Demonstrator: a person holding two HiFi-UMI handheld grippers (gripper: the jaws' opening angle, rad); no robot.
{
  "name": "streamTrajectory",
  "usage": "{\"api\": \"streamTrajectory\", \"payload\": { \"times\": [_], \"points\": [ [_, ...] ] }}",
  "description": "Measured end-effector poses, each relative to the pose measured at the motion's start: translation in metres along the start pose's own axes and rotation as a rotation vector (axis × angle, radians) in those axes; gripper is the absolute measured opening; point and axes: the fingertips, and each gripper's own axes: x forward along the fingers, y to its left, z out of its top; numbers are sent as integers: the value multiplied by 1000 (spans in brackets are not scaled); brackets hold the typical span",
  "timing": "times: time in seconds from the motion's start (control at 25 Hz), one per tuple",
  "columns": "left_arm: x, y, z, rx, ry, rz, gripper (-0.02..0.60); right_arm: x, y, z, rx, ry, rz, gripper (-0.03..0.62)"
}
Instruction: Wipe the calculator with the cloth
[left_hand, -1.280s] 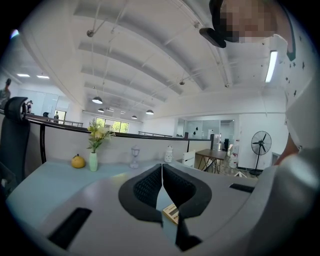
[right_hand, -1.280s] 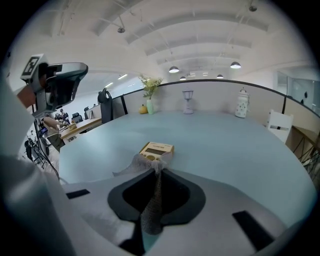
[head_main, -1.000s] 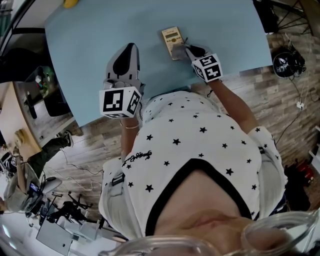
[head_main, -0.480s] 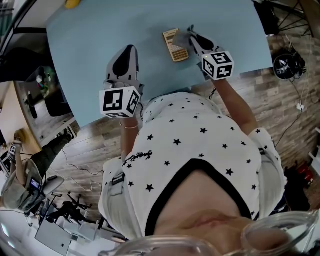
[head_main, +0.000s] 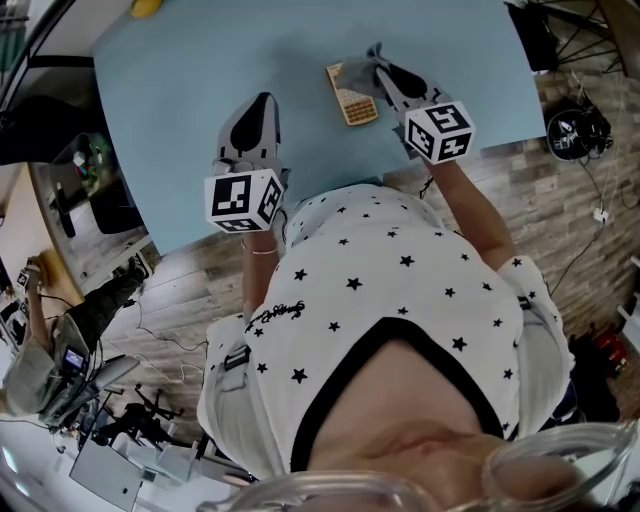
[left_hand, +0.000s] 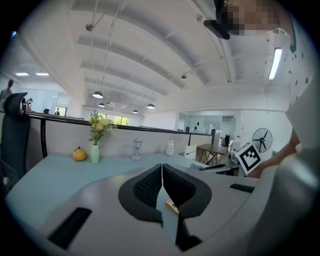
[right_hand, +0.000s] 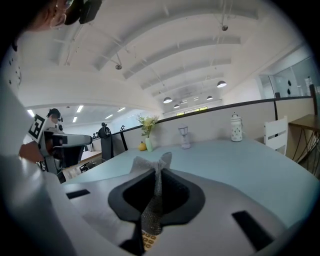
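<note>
Calculator (head_main: 352, 97) sits on the blue bench (head_main: 170, 90), roughly 12 o'clock from the person, with its gold keys showing. Left tool (head_main: 254, 108) is off at its 8 o'clock, well apart, jaws pressed together with nothing in them. Right tool (head_main: 381, 72) is at the calculator's 2 o'clock, clamped on the grey cloth (right_hand: 151, 172), which hangs down onto the calculator's far end.

The pale grey plastic left claw (head_main: 258, 100) and matching right claw (head_main: 383, 72) carry black ribbed pads. Behind each claw sits a white cube (head_main: 243, 200) with black square markers. The white shirt (head_main: 400, 290) bears small black stars and a black neckline.
</note>
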Motion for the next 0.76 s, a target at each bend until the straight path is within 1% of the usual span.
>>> {"api": "streamTrajectory", "payload": {
  "times": [0.52, 0.76],
  "points": [
    [4, 2, -12, -9, 26, 3, 31, 1, 1, 3, 9, -11, 6, 31],
    [2, 5, -10, -9, 26, 4, 31, 3, 4, 7, 7, -11, 8, 31]
  ]
}}
